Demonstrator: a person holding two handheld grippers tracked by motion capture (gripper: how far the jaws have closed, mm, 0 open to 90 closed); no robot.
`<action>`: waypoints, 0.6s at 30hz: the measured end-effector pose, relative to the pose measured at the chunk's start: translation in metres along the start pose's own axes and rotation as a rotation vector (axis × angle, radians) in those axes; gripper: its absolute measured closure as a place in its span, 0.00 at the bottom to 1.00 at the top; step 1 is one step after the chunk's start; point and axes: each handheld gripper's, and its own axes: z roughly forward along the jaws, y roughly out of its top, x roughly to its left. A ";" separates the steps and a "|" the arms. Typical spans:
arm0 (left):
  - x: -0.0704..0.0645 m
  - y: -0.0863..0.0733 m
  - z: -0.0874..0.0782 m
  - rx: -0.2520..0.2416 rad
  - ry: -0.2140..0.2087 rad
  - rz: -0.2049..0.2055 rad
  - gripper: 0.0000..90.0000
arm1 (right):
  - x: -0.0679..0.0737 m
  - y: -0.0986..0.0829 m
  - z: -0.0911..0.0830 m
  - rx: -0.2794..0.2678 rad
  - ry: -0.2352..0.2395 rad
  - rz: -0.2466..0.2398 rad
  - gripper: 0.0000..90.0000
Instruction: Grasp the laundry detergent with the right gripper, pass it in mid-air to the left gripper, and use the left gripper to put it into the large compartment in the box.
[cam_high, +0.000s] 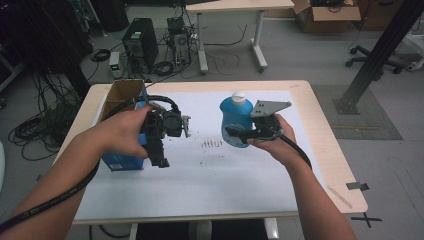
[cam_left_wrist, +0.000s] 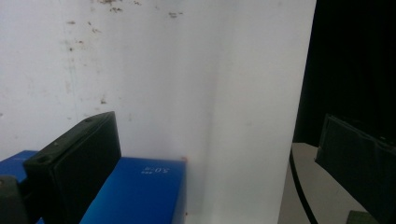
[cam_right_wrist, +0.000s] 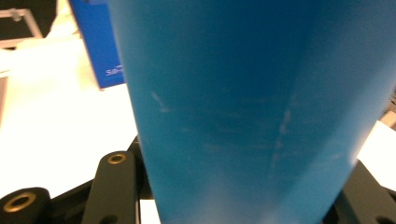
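Blue translucent plastic, the body of a squat bottle with a white cap (cam_high: 236, 119), sits between the jaws of the right hand-held gripper (cam_high: 235, 133), which is clamped around the bottle's lower half; in the right gripper view the bottle's blue wall (cam_right_wrist: 252, 116) rises directly ahead of the camera with a black jaw pressed to each side of it. From the high view I cannot tell whether the bottle's base rests on the white-covered worktop (cam_high: 225, 170) or is held just clear of it. The left hand-held gripper (cam_high: 159, 156) hangs with its jaws parted and nothing between them, pointing down at the near corner of a blue cardboard box (cam_high: 122, 161) that stands open-topped just below and behind it; in the left gripper view that blue box (cam_left_wrist: 140, 189) lies beneath the left jaw, apart from it. As I judge it, the work is at an early-to-middle stage: the grasp on the bottle is made, which is the part done, while carrying it across from the right hand-held gripper's side to the box beside the left one, and setting it inside or next to it, looks not yet done. The left hand-held gripper seems ready either to steady the box or to take the bottle over.
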 end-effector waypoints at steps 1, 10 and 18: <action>0.000 0.002 -0.004 0.000 0.004 0.001 0.00 | 0.001 0.003 -0.003 0.015 0.025 -0.024 0.51; -0.001 0.011 -0.015 -0.002 0.008 0.006 0.00 | 0.014 0.005 -0.005 0.020 0.128 -0.102 0.51; -0.002 0.020 -0.022 -0.005 0.013 0.024 0.00 | 0.028 0.001 -0.003 -0.005 0.203 -0.123 0.51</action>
